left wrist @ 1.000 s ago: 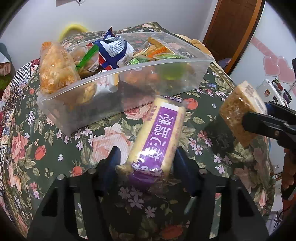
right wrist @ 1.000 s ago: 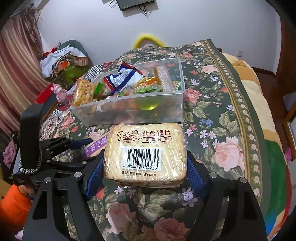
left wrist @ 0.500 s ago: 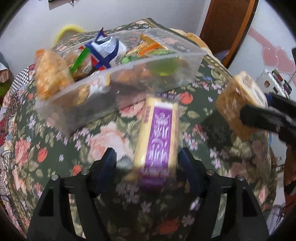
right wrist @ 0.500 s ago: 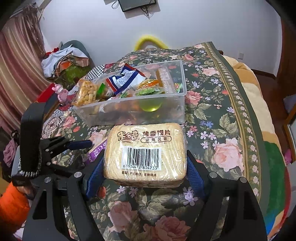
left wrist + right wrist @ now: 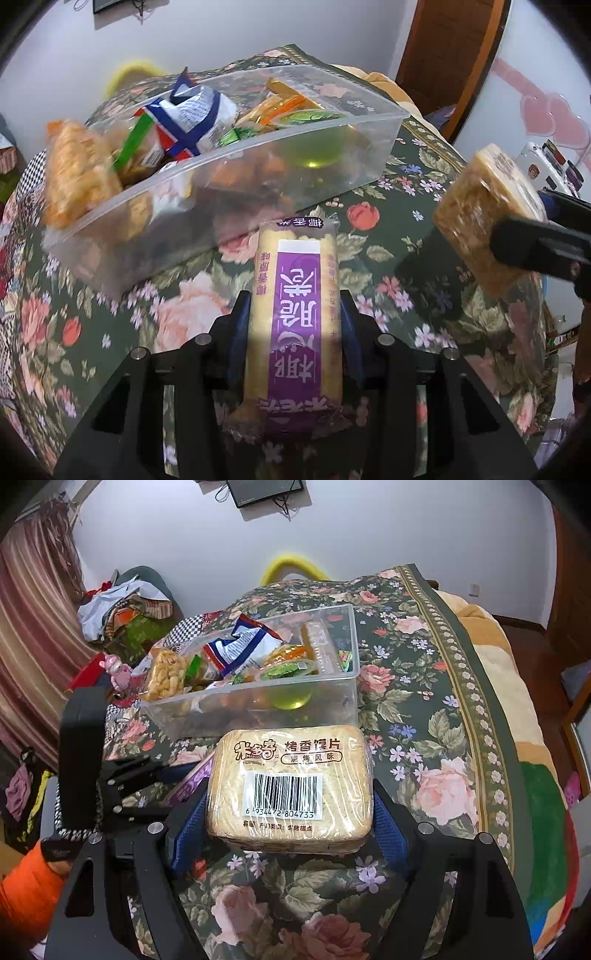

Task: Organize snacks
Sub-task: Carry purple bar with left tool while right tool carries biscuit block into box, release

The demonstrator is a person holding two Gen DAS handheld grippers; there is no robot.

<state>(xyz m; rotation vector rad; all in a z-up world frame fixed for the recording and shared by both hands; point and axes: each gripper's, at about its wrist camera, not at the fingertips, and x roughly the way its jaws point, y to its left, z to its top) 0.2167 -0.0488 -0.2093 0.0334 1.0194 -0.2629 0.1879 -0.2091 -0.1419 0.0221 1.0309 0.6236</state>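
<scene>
A long snack pack with a purple label (image 5: 295, 317) lies lengthwise between the fingers of my left gripper (image 5: 293, 306). Its jaws are closing and the blue pads press on both of the pack's sides, just above the floral bedspread (image 5: 177, 317). My right gripper (image 5: 288, 805) is shut on a flat pack of toasted bun slices (image 5: 288, 779) with a barcode, held above the bedspread; that pack (image 5: 476, 221) shows at the right of the left wrist view. Beyond both stands a clear plastic bin (image 5: 332, 177) holding several snack packets and a green jelly cup (image 5: 314, 147).
The bin (image 5: 332, 705) sits mid-bed on the bedspread, with open cover to its right. A pile of clothes (image 5: 122, 609) and a striped curtain (image 5: 33, 635) lie left of the bed. A wooden door (image 5: 450, 48) stands behind. An orange sleeve (image 5: 26, 882) shows at lower left.
The left gripper's jaws spread wider, then closed in on the purple pack, which now lies straight along the fingers. The right gripper and its toast pack have stayed put.
</scene>
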